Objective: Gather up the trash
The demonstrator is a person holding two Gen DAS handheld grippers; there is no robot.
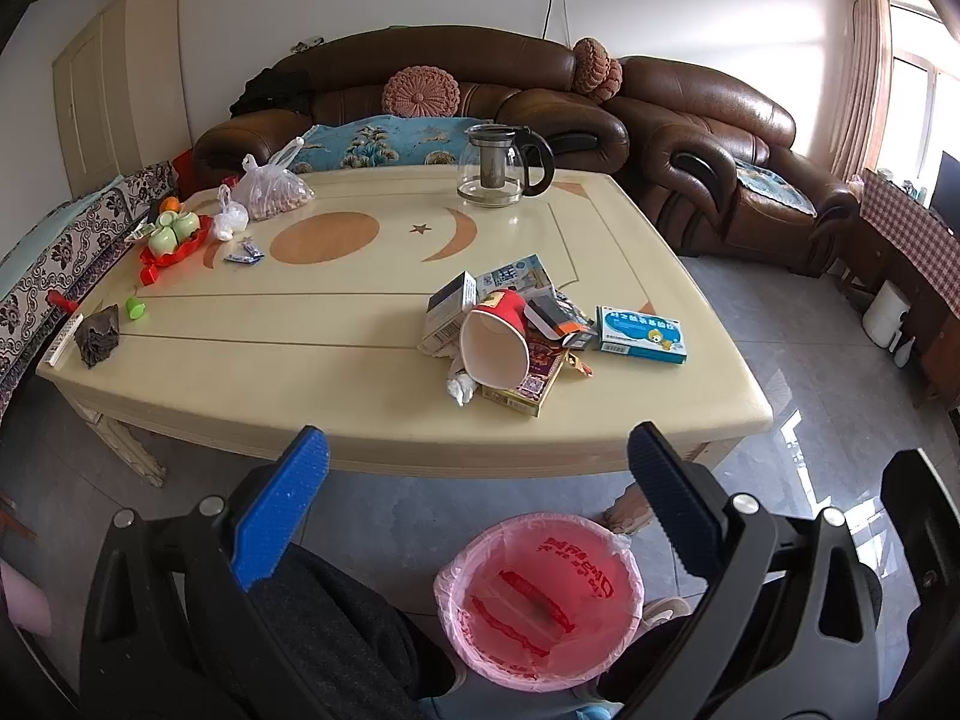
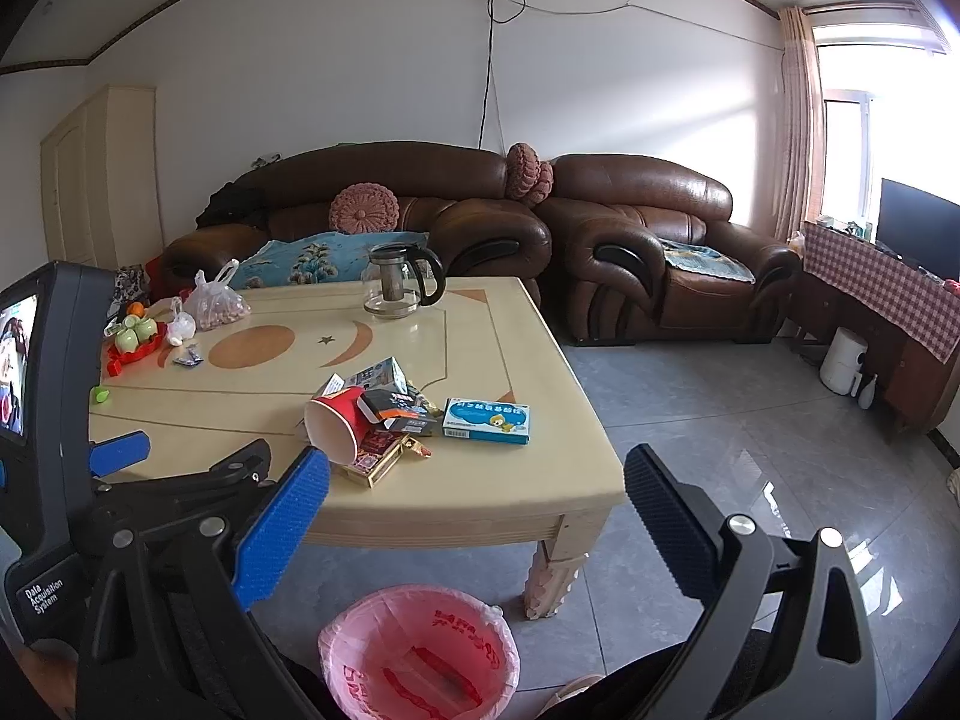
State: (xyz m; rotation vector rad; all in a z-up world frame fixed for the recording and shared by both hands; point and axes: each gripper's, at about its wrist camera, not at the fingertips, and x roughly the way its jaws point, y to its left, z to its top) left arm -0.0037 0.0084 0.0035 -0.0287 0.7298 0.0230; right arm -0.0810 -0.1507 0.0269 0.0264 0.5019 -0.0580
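Observation:
A heap of trash lies near the front right of the cream coffee table (image 1: 270,372) (image 2: 480,480): a tipped red paper cup (image 1: 495,339) (image 2: 336,423), a blue medicine box (image 1: 642,334) (image 2: 487,420), a white carton (image 1: 447,309), a black-orange pack (image 1: 558,318) (image 2: 399,411), a red-gold box (image 1: 528,381) (image 2: 375,459) and crumpled tissue (image 1: 462,387). A bin with a pink liner (image 1: 540,600) (image 2: 420,657) stands on the floor before the table. My left gripper (image 1: 477,486) hovers open above the bin, short of the table edge. My right gripper (image 2: 477,501) is open too, empty, beside the table's corner.
A glass teapot (image 1: 504,165) (image 2: 399,285) stands at the back. At the table's left are plastic bags (image 1: 270,186), a red tray of green cups (image 1: 174,234), a green cap (image 1: 135,307) and a dark lump (image 1: 99,336). Brown sofas (image 1: 720,138) line the wall. A person's dark-clad knees (image 1: 336,630) flank the bin.

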